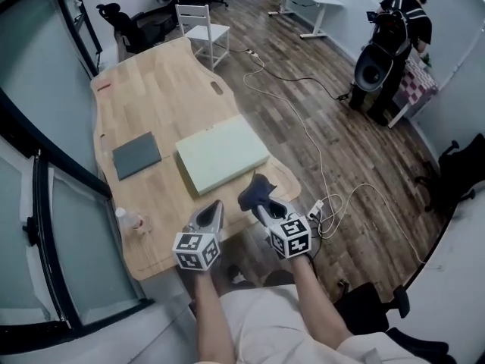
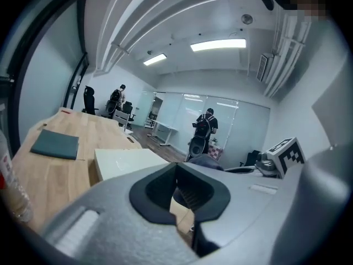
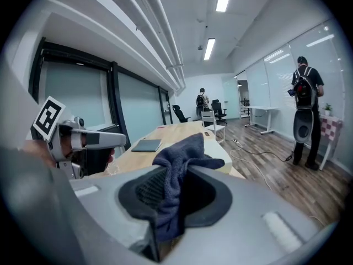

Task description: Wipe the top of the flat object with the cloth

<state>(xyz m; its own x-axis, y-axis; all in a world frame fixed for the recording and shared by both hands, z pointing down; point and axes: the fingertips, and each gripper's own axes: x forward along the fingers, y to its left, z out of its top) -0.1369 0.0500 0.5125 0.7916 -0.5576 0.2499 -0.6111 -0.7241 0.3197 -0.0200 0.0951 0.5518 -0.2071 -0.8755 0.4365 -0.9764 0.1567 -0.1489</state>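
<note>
A pale green flat slab [image 1: 220, 154] lies on the wooden table [image 1: 163, 89], with a smaller dark grey flat pad [image 1: 137, 155] to its left. My right gripper [image 1: 264, 205] hovers over the table's near edge, just in front of the slab, shut on a dark blue cloth [image 1: 255, 192] that bunches up above its jaws. In the right gripper view the cloth [image 3: 185, 153] fills the gripper [image 3: 171, 195], with the slab [image 3: 222, 149] behind it. My left gripper [image 1: 210, 212] sits beside the right one, jaws together and holding nothing. In its own view the gripper [image 2: 177, 189] points towards the slab [image 2: 127, 160].
A clear plastic bottle [image 1: 129, 220] stands at the table's near left corner. A white chair [image 1: 204, 30] is at the far end. Cables and a power strip [image 1: 314, 211] lie on the wood floor to the right. A person with a backpack [image 1: 394, 36] stands far right.
</note>
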